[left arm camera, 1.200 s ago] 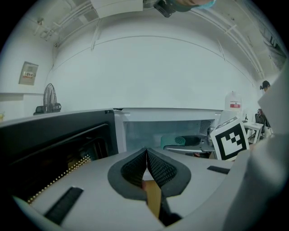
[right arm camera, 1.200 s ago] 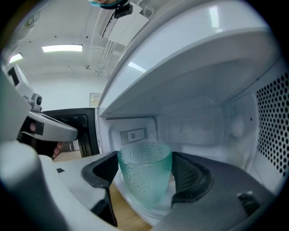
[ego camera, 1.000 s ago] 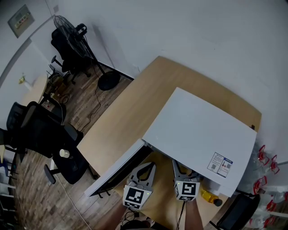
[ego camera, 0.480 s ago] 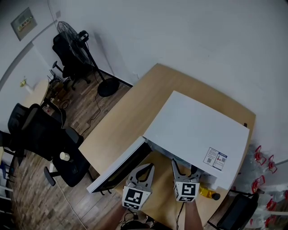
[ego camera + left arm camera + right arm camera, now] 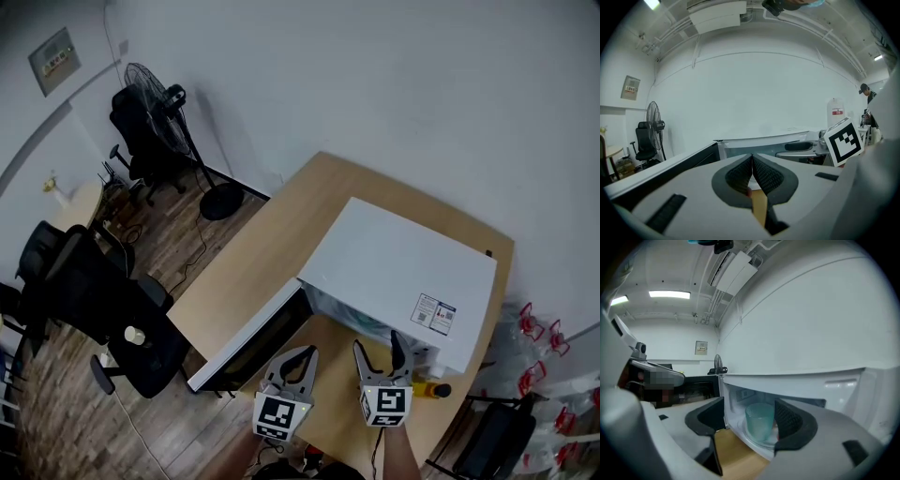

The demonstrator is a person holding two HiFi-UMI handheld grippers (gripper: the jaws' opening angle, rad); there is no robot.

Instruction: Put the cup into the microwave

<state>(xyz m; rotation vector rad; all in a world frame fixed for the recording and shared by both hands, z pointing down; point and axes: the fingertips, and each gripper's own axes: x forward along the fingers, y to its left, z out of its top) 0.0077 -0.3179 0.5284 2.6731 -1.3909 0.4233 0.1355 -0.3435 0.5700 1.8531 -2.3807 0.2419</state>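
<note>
**Change observed.** Across the last second of the head view, the microwave shrinks and sits further up the frame. The right tool now stands clear of the microwave's front edge, where a second ago it was tucked close under it. I read this as a withdrawal from the cavity.

**Tool state.**
- Right tool: its jaws are spread wide with nothing between them but the view ahead.
- Left tool: its jaws are pressed together at the tips and grip nothing. It is held beside the open door.

**Task item.** The pale green translucent cup stands upright inside the microwave cavity, on what looks like the turntable. It is seen through the right tool's open jaws and is apart from them.

**Meaning for the task.** The placement appears done. The door is still swung open to the left over the bench, so closing it would be the only step left, if it is wanted.

**Writing and labels.**
- A sticker with blue and red patches sits on the microwave's top near the front right corner. Its print is too small to read.
- A framed notice hangs on the wall. It is illegible.
- Each tool's cube carries black-and-white square markers, with no text.
- No brand name can be made out anywhere.
</note>
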